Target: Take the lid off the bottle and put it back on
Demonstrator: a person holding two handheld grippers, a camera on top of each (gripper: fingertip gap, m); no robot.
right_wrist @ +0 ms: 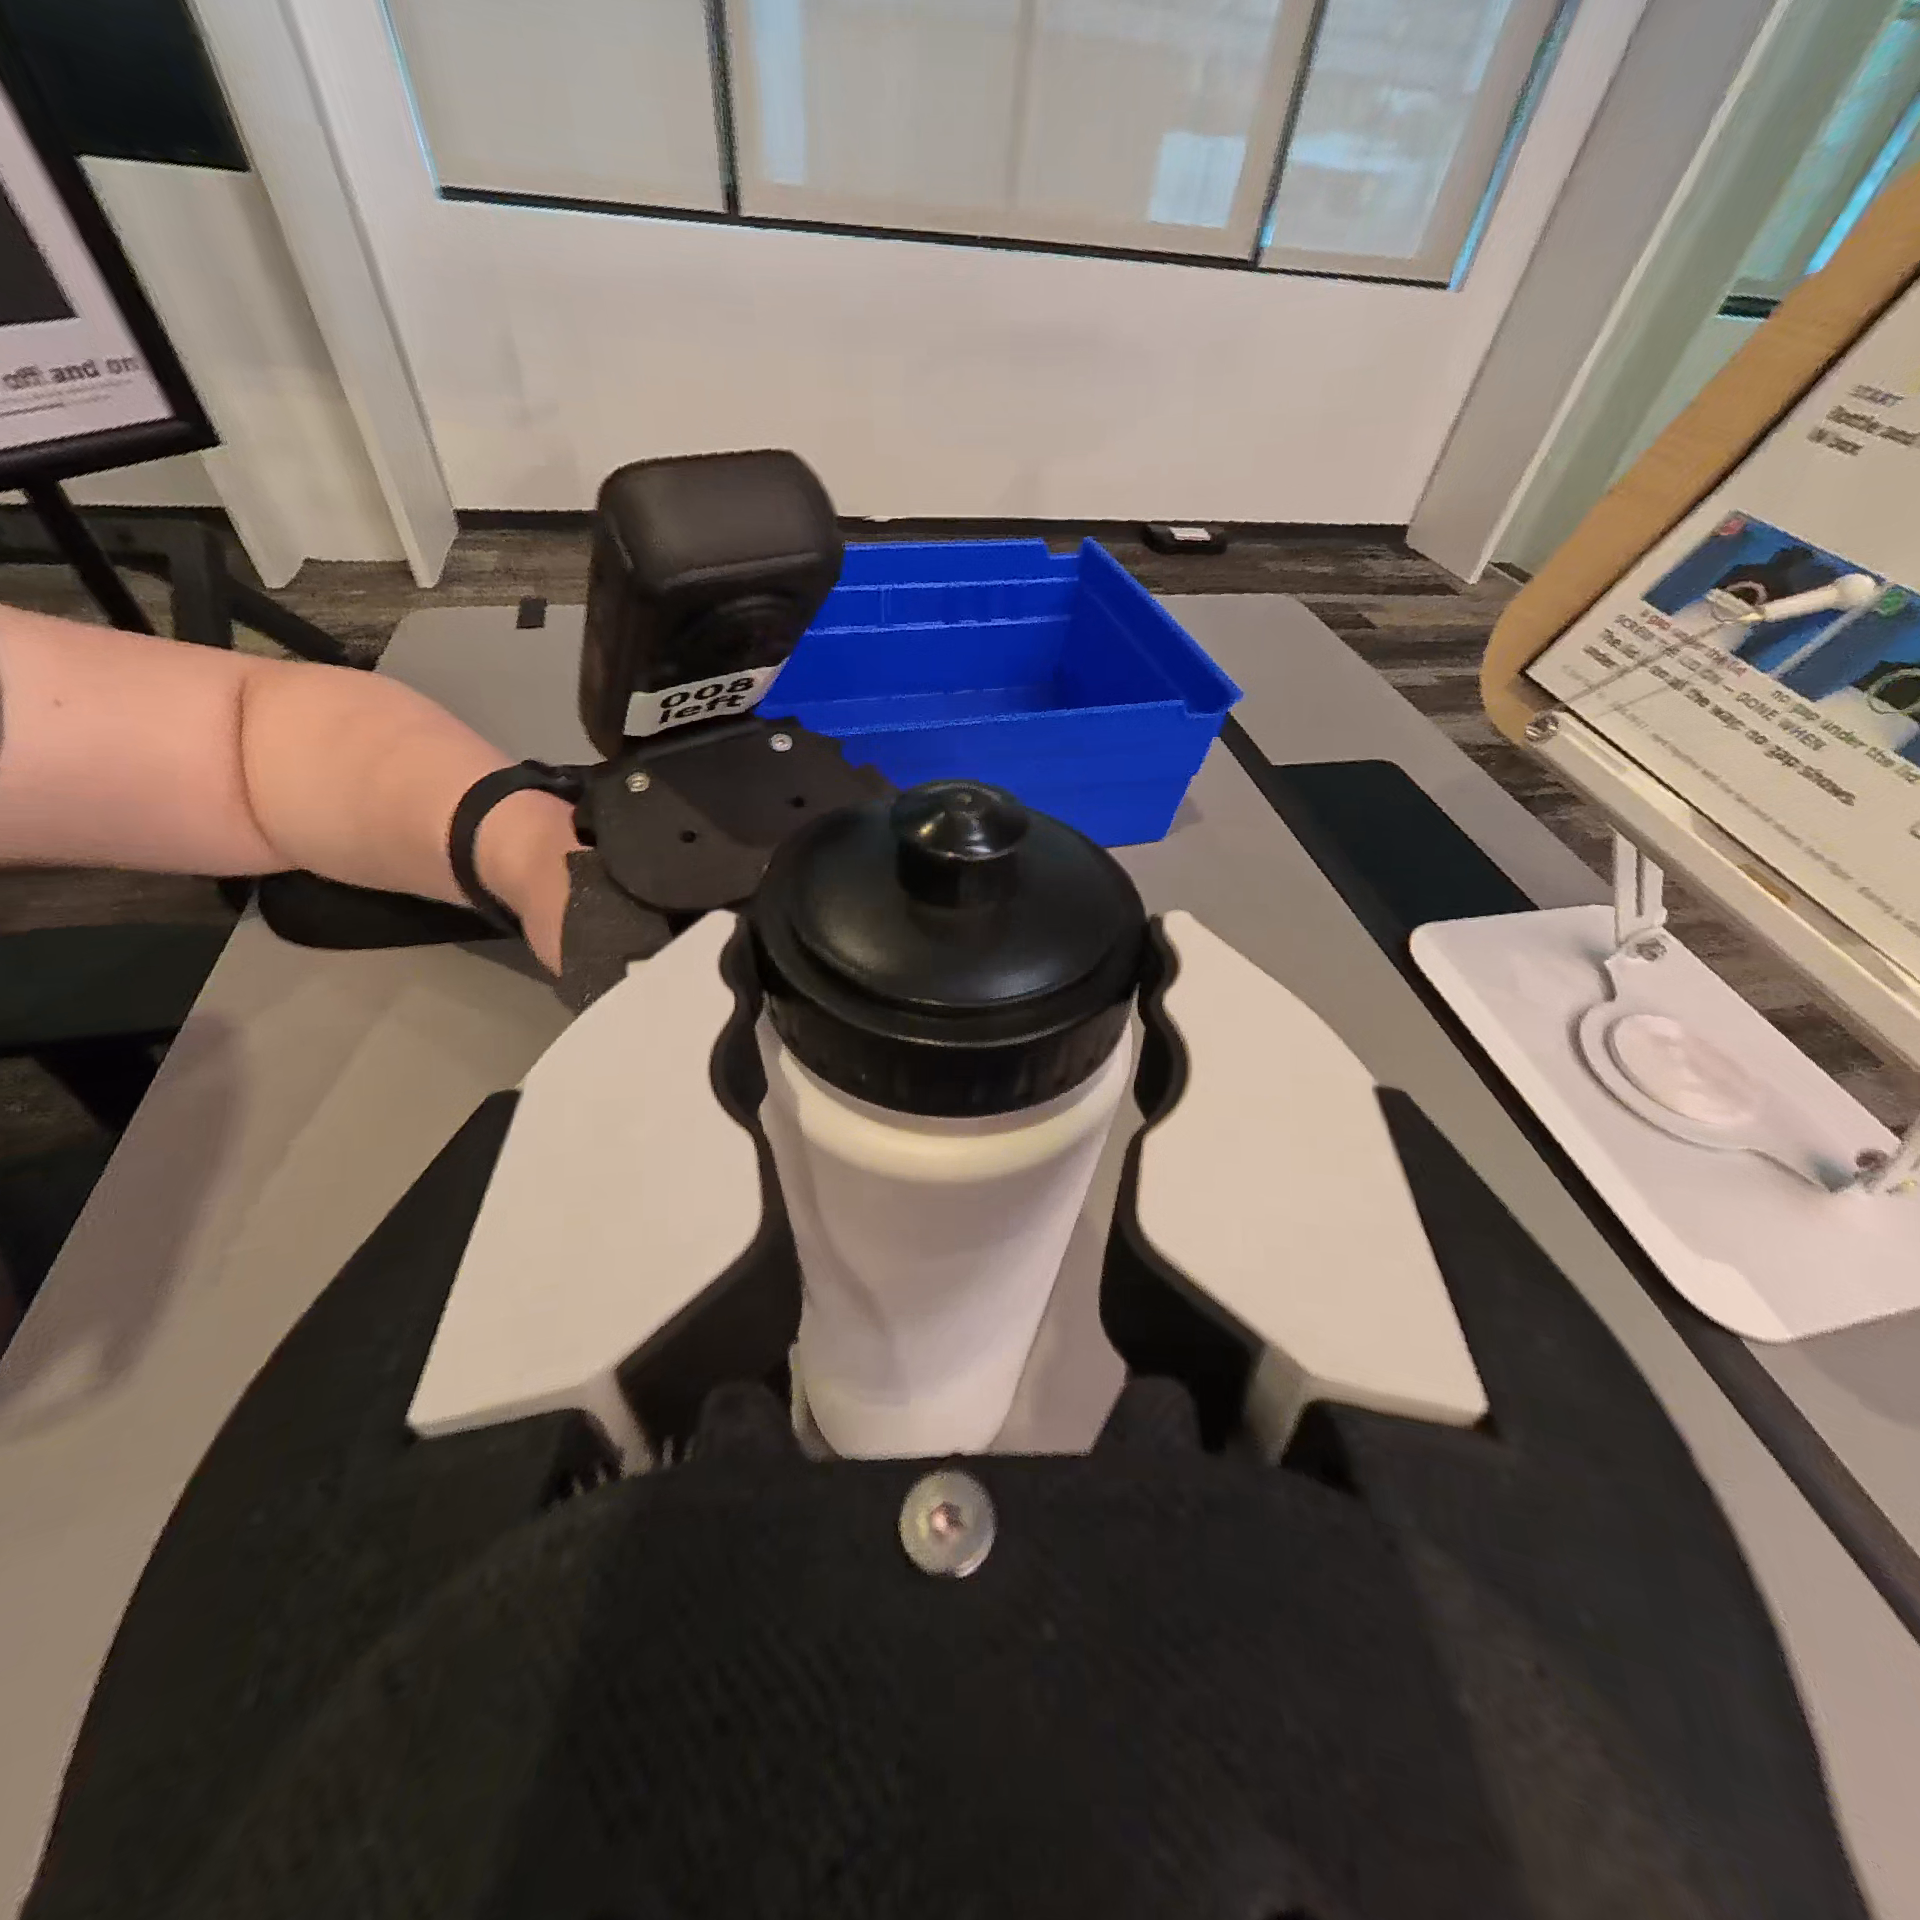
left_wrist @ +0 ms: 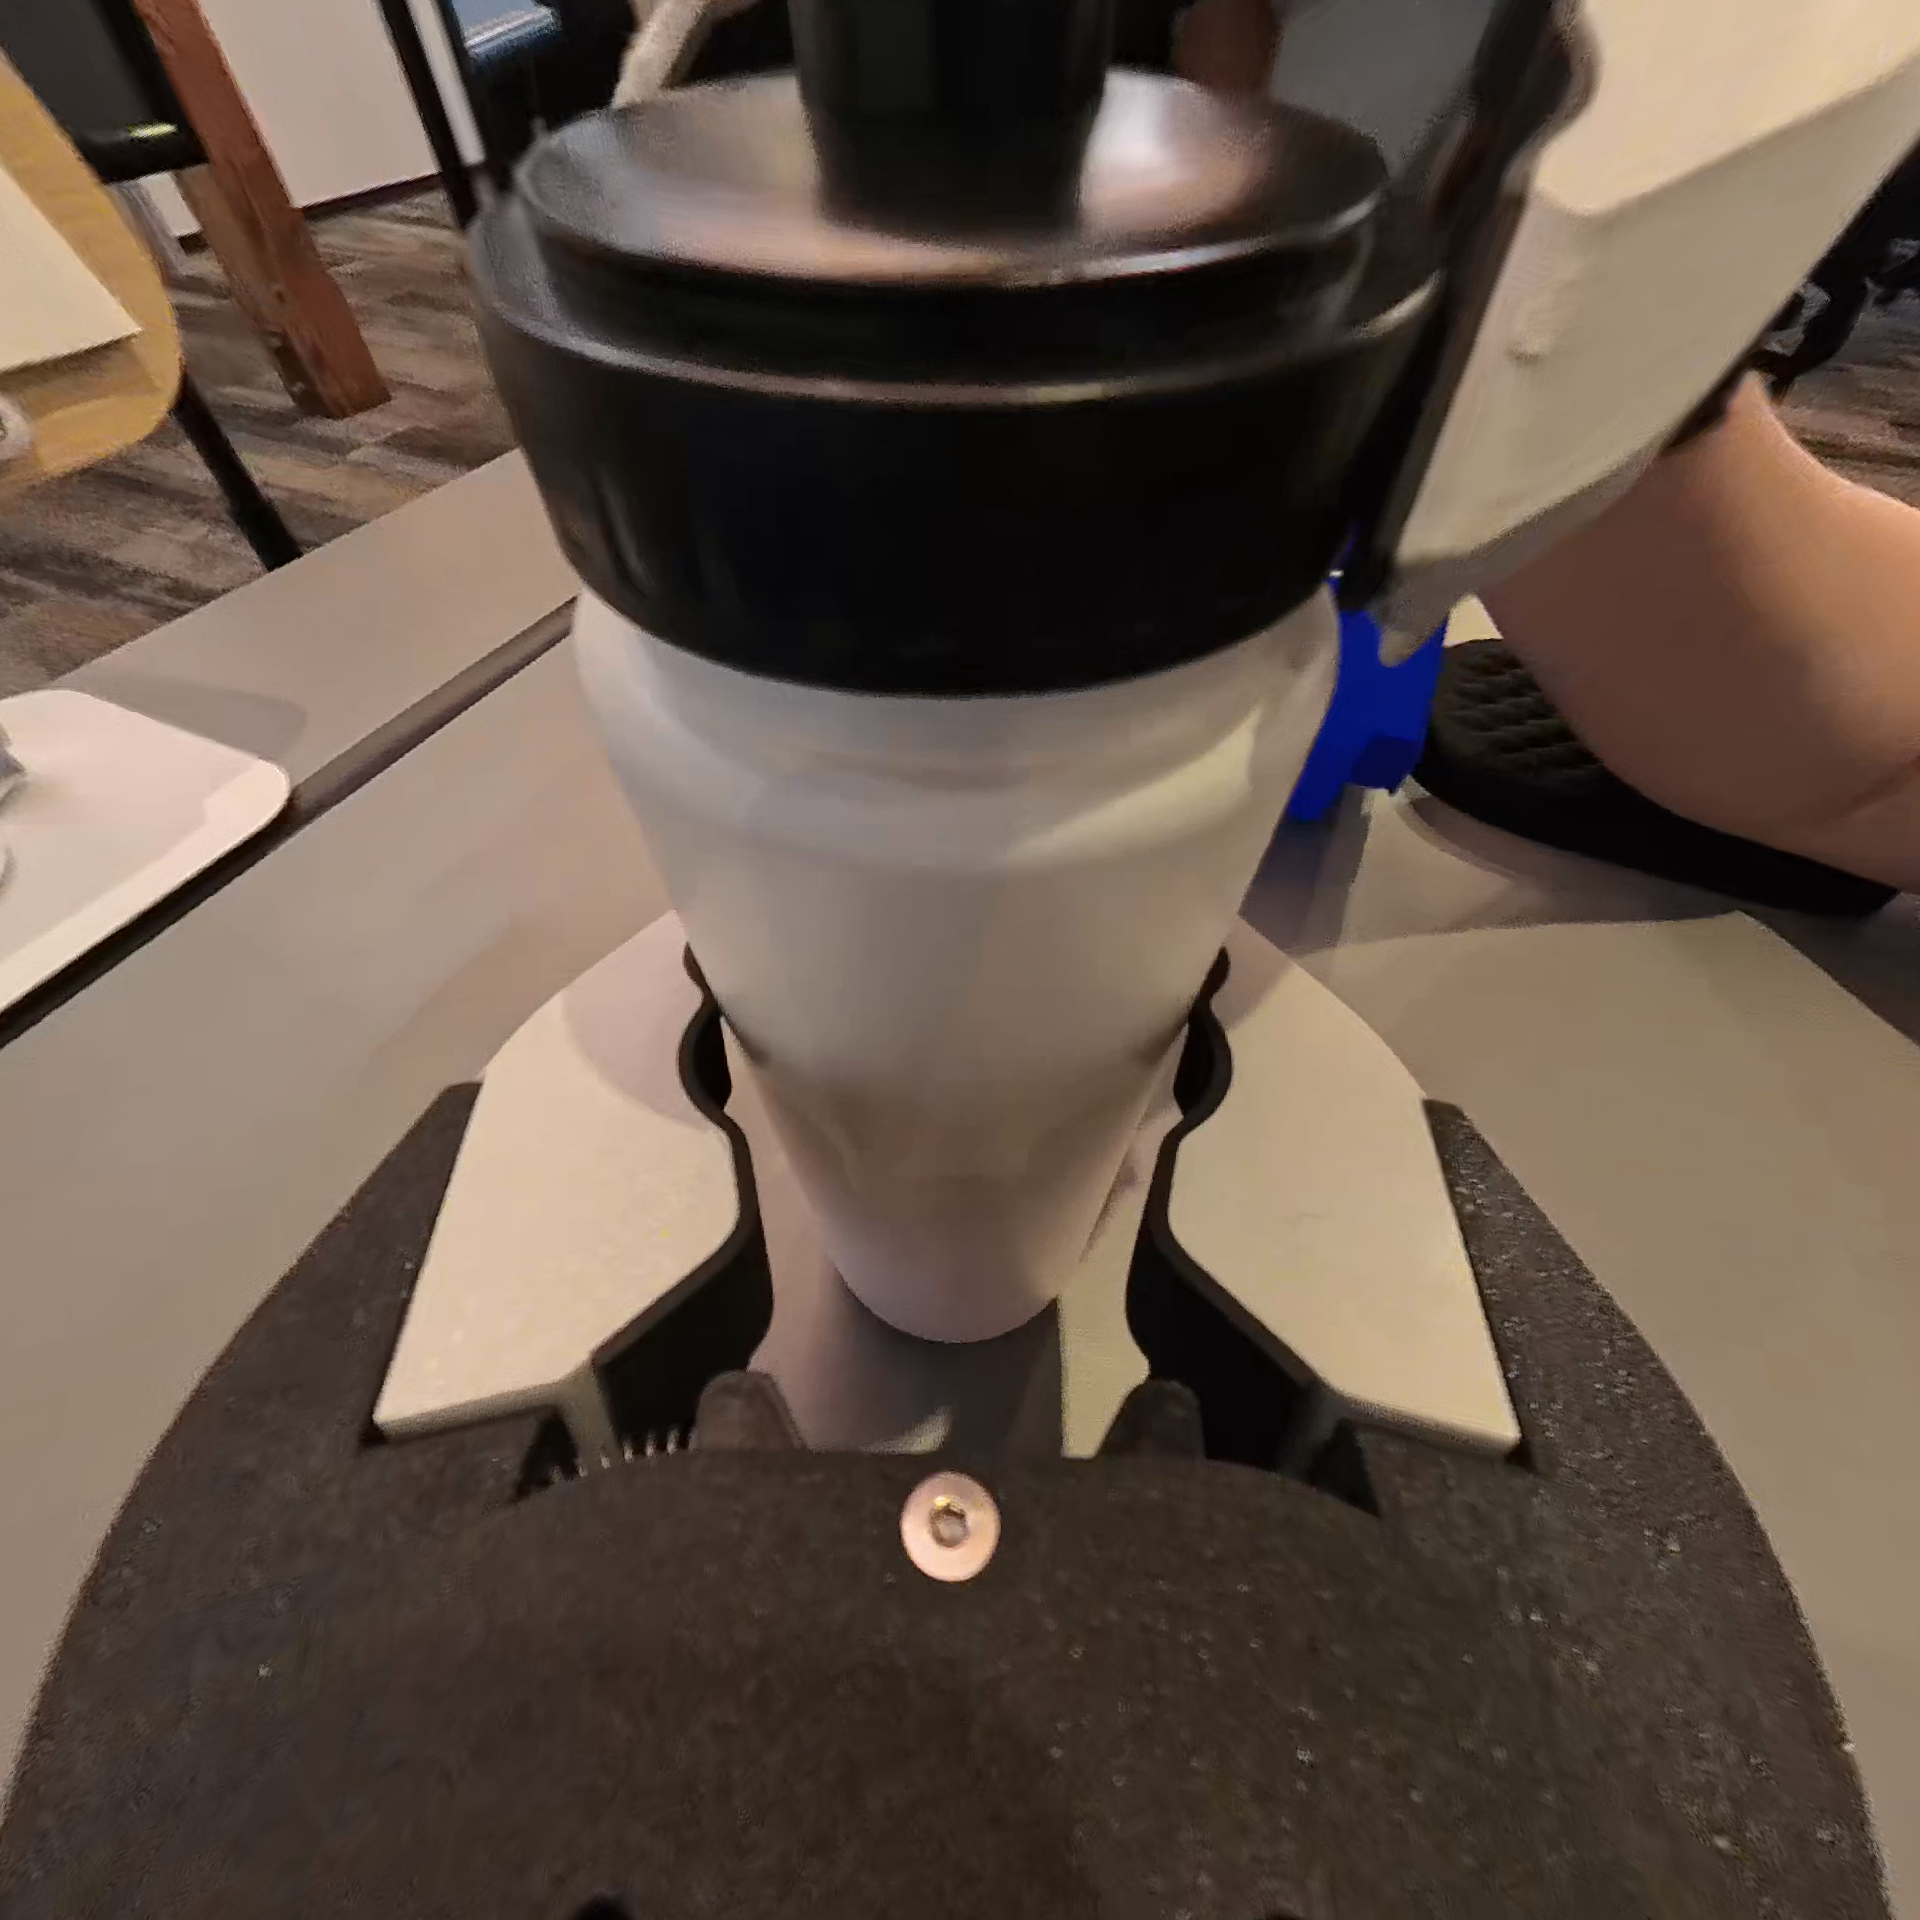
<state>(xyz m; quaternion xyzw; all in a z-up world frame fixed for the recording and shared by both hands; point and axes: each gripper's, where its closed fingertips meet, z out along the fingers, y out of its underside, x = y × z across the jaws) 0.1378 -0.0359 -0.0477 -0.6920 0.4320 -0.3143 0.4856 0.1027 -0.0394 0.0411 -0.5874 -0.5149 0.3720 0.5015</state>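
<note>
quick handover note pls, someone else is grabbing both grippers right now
Left gripper: jaws shut on the white bottle, low on its body, standing on the grey table.
Right gripper: jaws around the black lid at the top.
Lid sits on the bottle; whether it has already been off and back cannot be told.
Blue bin stands behind, empty as far as visible.
If not yet done: twist the lid off, then screw it back fully.
</note>
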